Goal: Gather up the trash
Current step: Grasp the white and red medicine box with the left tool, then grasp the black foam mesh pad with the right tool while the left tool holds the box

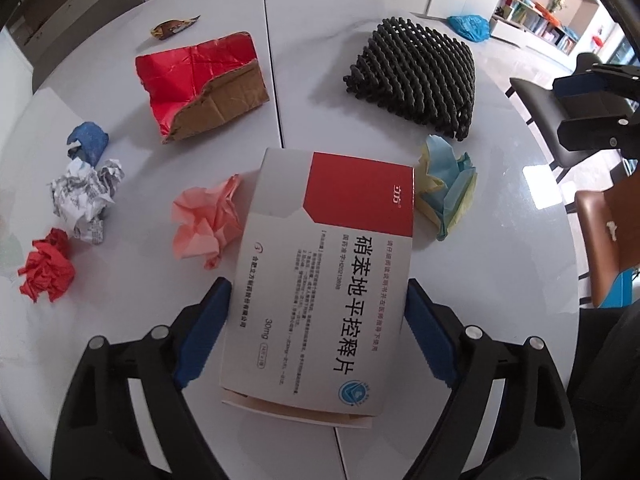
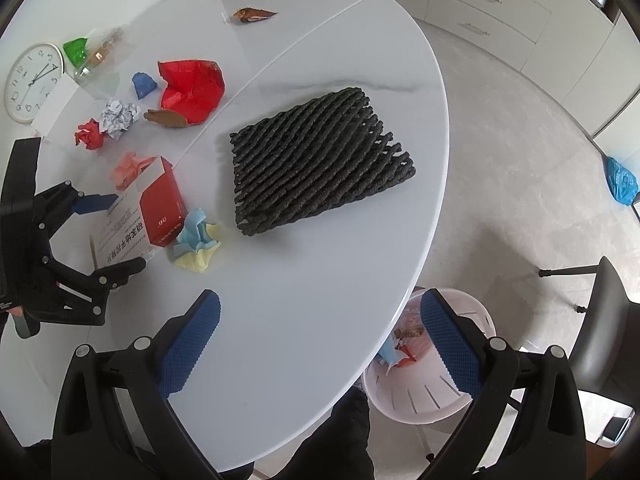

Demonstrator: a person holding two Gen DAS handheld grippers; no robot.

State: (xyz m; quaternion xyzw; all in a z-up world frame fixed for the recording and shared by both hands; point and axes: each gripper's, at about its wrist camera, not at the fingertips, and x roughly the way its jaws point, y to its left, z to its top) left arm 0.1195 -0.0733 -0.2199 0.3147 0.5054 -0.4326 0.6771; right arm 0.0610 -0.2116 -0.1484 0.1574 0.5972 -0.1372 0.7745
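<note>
A white-and-red medicine box (image 1: 320, 260) lies flat on the white round table (image 2: 300, 320), between the blue pads of my left gripper (image 1: 320, 284). The right pad meets the box edge and a thin gap shows at the left pad. From the right wrist view the same box (image 2: 160, 208) sits inside the left gripper (image 2: 128, 232). Crumpled paper lies close by: a pink ball (image 1: 208, 224) on one side, a blue-and-yellow wad (image 1: 448, 188) on the other. My right gripper (image 2: 320, 300) hangs open and empty over the table's near edge.
More trash lies beyond: a red ball (image 1: 48, 270), a printed white ball (image 1: 84, 200), a blue ball (image 1: 88, 142), torn red cardboard (image 1: 200, 84) and a wrapper (image 1: 172, 28). A black mesh mat (image 2: 320, 160) is mid-table. A white bin (image 2: 420, 400) stands on the floor; a clock (image 2: 32, 80) lies on the table.
</note>
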